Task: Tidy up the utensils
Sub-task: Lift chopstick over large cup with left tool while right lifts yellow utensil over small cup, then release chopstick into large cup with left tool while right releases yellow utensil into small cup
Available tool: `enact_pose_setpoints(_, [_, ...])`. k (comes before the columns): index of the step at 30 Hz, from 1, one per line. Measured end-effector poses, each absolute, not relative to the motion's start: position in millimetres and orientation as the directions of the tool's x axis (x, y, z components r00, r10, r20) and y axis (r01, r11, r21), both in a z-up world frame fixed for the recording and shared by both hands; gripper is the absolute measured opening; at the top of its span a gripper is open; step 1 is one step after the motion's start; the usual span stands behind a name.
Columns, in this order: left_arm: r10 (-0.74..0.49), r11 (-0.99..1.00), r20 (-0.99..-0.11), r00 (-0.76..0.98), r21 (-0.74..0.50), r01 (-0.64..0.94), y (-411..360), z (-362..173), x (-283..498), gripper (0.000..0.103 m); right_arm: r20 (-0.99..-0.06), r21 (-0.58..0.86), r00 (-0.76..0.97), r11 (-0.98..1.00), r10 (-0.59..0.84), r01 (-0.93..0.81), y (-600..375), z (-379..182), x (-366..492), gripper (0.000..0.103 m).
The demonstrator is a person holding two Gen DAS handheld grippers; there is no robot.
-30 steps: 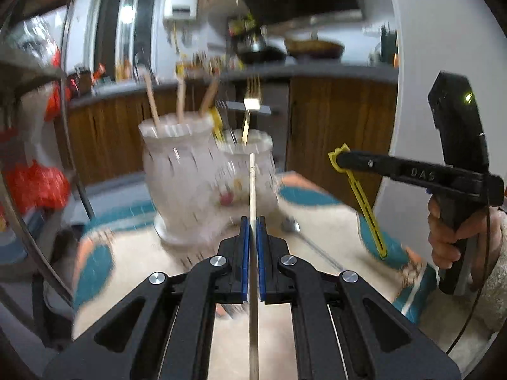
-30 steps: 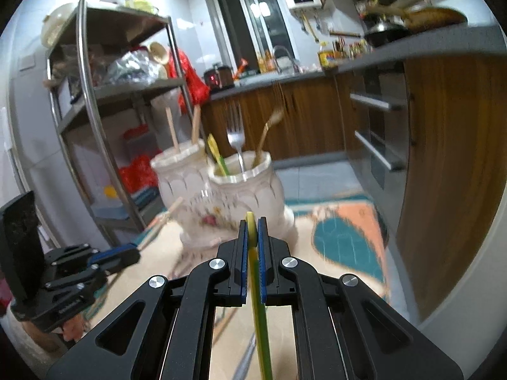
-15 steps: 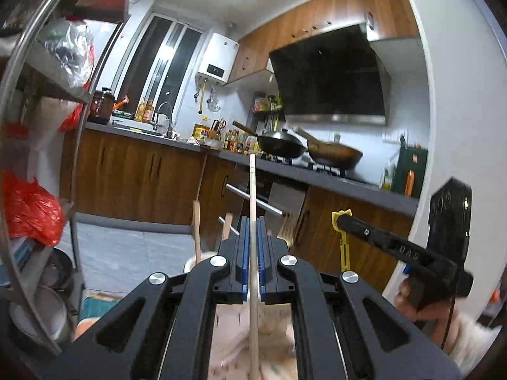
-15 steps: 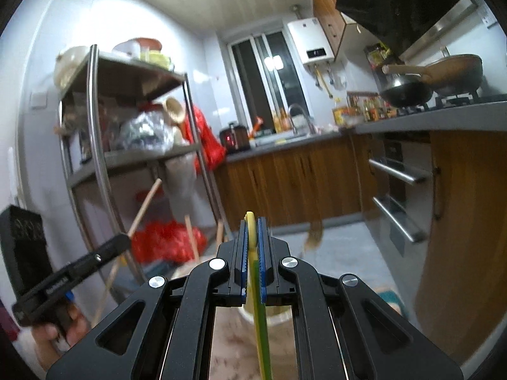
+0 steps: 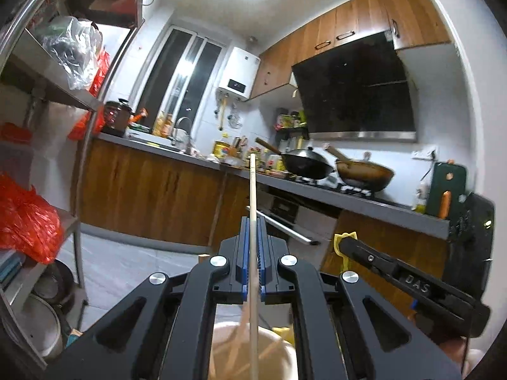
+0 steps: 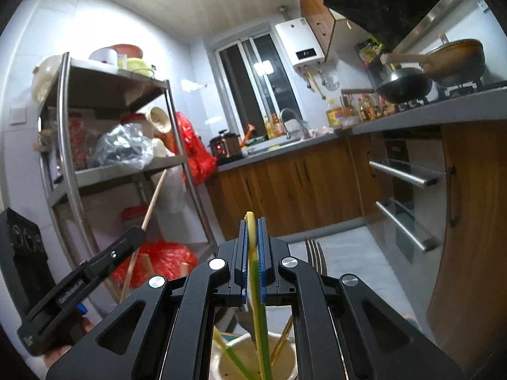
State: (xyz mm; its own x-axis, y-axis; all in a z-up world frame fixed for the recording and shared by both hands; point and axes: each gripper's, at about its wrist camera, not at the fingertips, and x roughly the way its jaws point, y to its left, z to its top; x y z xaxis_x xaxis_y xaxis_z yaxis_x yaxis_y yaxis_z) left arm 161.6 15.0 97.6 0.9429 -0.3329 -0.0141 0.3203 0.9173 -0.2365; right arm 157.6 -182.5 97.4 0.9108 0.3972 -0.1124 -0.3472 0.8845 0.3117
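Note:
My left gripper (image 5: pixel 253 221) is shut on a pale wooden chopstick (image 5: pixel 252 190) that sticks up past the fingertips and runs down between the fingers. Under it lies the open mouth of a cream utensil holder (image 5: pixel 221 338) with other sticks inside. My right gripper (image 6: pixel 252 221) is shut on a yellow-green utensil (image 6: pixel 253 272); its lower end reaches into a second cream holder (image 6: pixel 240 357) that holds more yellow-green pieces, chopsticks and a fork (image 6: pixel 313 250). Each view shows the other gripper from the side: the right gripper (image 5: pixel 340 242) and the left gripper (image 6: pixel 139 231) with its chopstick (image 6: pixel 155 196).
A steel shelf rack (image 6: pixel 66 145) with bags and bowls stands at the left. Wooden cabinets and a grey counter (image 5: pixel 348 199) with two woks (image 5: pixel 304 166) run along the far side. Oven handles (image 6: pixel 402 174) jut out at the right. A hand (image 6: pixel 57 357) grips the left tool.
Both grippers have risen and tilted up toward level, so the holders dropped from the middle of the views to the bottom edge. Each gripper kept its utensil.

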Motion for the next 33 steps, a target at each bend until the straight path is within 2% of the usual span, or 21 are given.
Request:
enact_pose_setpoints(8, [-0.260,0.950,0.032,0.965,-0.169,0.262,4,88,165,0.004,-0.095,0.319,0.897,0.867,0.431,-0.382,-177,86,165,0.007])
enact_pose_setpoints(17, [-0.260,0.962,0.035,0.965,-0.073,0.262,0,82,137,0.004,-0.182,0.249,0.899,0.903,0.399,-0.350,-167,78,155,0.007])
enact_pose_setpoints(33, [-0.224,0.972,-0.210,0.952,-0.116,0.204,26,53,109,0.004,-0.270,0.230,0.897,0.928,0.349,-0.292,-174,50,121,0.007])
